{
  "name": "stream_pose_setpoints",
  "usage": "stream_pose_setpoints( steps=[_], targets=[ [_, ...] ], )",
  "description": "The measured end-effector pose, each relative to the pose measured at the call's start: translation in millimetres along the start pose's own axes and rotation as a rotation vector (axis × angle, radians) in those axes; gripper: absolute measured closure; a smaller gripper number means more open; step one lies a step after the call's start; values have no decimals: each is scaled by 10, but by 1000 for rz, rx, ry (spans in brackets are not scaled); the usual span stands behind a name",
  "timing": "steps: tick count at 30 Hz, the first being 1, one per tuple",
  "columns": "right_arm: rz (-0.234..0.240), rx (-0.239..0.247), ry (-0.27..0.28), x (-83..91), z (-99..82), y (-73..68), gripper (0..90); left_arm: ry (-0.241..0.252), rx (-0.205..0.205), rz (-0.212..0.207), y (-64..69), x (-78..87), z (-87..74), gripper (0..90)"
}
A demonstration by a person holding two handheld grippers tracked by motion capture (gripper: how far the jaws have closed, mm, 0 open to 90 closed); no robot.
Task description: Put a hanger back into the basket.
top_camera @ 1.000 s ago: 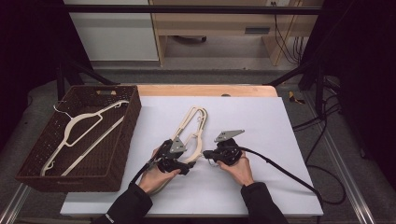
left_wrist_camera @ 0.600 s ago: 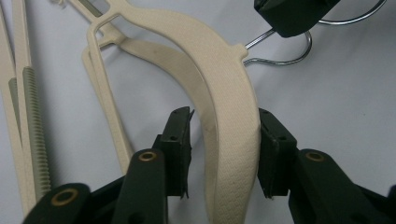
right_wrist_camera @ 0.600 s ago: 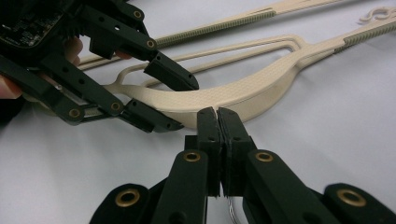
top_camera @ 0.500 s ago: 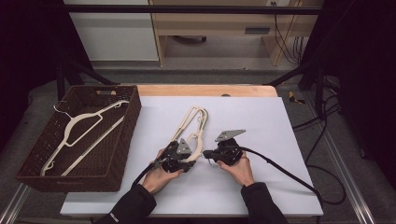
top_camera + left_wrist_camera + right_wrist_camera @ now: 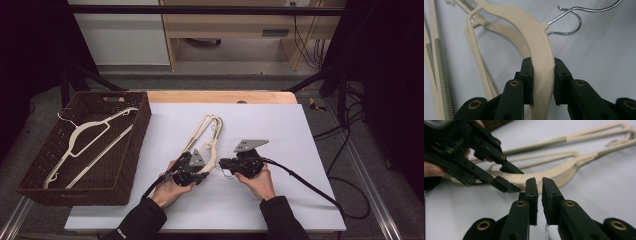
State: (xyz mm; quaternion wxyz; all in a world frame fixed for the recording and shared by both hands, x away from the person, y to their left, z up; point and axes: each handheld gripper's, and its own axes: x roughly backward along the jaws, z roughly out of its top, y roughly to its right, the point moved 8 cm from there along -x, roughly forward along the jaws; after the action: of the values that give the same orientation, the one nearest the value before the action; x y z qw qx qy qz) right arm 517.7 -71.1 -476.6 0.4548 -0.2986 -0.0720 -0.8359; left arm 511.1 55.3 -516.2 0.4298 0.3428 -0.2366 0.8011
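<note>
A cream plastic clothes hanger (image 5: 205, 142) lies on the white table (image 5: 280, 130), just right of the table's middle and near the person, stacked with at least one more hanger of the same kind. It looks light and stiff, with a textured shoulder that should give a fair grip; its thin metal hook (image 5: 570, 21) is smooth, probably slippery, and could catch on the neighbouring hook. The broad curved shoulder beside the hook seems the best place to take hold.

The left gripper (image 5: 542, 83) has its jaws closed narrowly on that shoulder, pads pressed flat against both faces of the plastic. The right gripper (image 5: 539, 200) sits just to the right, jaws nearly together with a slim gap. A bit of metal wire shows low between them, but whether they pinch the hook cannot be told.

At the far left of the table stands a dark woven basket (image 5: 35, 172) holding another cream hanger (image 5: 90, 142).
</note>
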Motion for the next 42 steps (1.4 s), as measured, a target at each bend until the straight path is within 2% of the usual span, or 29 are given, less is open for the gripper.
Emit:
stream_pose_setpoints(
  steps=[1, 3, 4, 5, 6, 9, 11, 12, 13, 14, 15, 16, 20, 25, 28, 33, 37, 38, 42],
  targets=[
    [0, 0, 0, 0, 0, 0, 815, 12, 10, 0, -3, 9, 8, 731],
    [2, 5, 63, 148, 104, -20, 779, 21, 25, -2, -11, 43, 17, 733],
    [-8, 6, 110, 276, 182, -24, 742, 26, 32, 2, -25, 80, 22, 734],
    [-8, 6, 110, 276, 182, -24, 742, 26, 32, 2, -25, 80, 22, 735],
    [-12, 5, 137, 345, 222, -22, 713, 30, 37, 7, -31, 97, 25, 735],
    [-34, -6, 212, 532, 304, 10, 599, 33, 36, 25, -55, 175, 35, 739],
    [-44, -21, 249, 639, 323, 58, 517, 49, 52, 21, -67, 220, 46, 742],
    [-64, -37, 276, 735, 318, 115, 443, 56, 68, 20, -87, 260, 45, 743],
    [-64, -37, 276, 735, 318, 115, 443, 56, 68, 20, -87, 260, 45, 743],
    [-88, -59, 307, 825, 308, 168, 353, 62, 79, 18, -98, 276, 43, 743],
    [-88, -59, 307, 825, 308, 168, 353, 65, 87, 17, -109, 292, 40, 743],
    [-97, -76, 329, 900, 287, 206, 291, 67, 92, 20, -122, 310, 36, 742],
    [-123, -75, 342, 993, 240, 258, 235, 76, 112, 30, -172, 397, 17, 744],
    [-154, -103, 359, 1073, 154, 332, 177, 98, 137, 52, -247, 508, 10, 752],
    [-156, -117, 357, 1064, 113, 343, 161, 108, 142, 61, -281, 568, 17, 760],
    [-173, -116, 322, 1021, 16, 369, 134, 127, 160, 87, -355, 672, 25, 772],
    [-183, -125, 311, 1013, -34, 378, 122, 146, 186, 110, -452, 766, 20, 788],
    [-184, -128, 304, 1012, -59, 383, 120, 155, 211, 117, -510, 804, 4, 797],
    [-194, -141, 296, 988, -89, 401, 105, 151, 233, 142, -597, 853, -31, 811]
  ],
)
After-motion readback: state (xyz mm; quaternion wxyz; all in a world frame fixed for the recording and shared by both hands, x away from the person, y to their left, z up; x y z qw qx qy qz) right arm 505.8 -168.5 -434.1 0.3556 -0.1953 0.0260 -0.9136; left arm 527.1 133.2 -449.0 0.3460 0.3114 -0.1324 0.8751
